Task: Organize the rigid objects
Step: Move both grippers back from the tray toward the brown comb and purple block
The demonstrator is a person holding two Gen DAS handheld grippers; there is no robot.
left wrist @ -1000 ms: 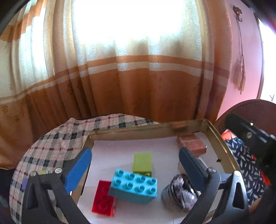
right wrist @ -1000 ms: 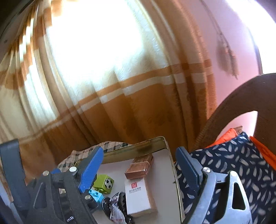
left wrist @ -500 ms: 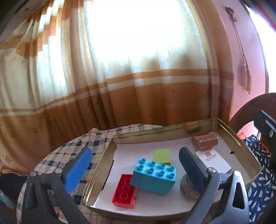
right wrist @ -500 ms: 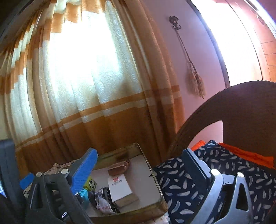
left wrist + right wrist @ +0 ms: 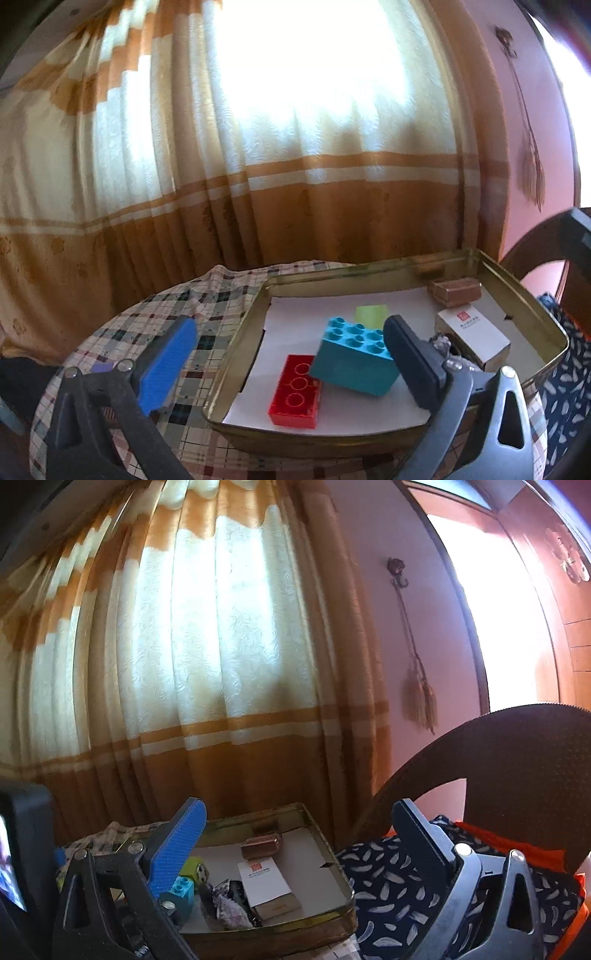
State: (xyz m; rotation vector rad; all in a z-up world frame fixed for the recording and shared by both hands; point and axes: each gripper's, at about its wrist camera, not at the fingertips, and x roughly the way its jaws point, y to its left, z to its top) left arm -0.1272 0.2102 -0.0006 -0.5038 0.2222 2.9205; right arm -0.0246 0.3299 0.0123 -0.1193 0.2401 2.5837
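Both hand-held grippers hang empty: the right hand-held gripper (image 5: 295,843) has just been opening and now gapes wide with nothing between its jaws, and the left hand-held gripper (image 5: 291,354) stands open too. Both have drawn back from the tray (image 5: 236,350) since a second ago. On the checked bench (image 5: 155,325), the tray holds a red brick (image 5: 295,391), a teal brick (image 5: 354,362) leaning on it, a green block (image 5: 371,314), a white box (image 5: 472,332) and a copper box (image 5: 456,291). Sorting looks about finished.
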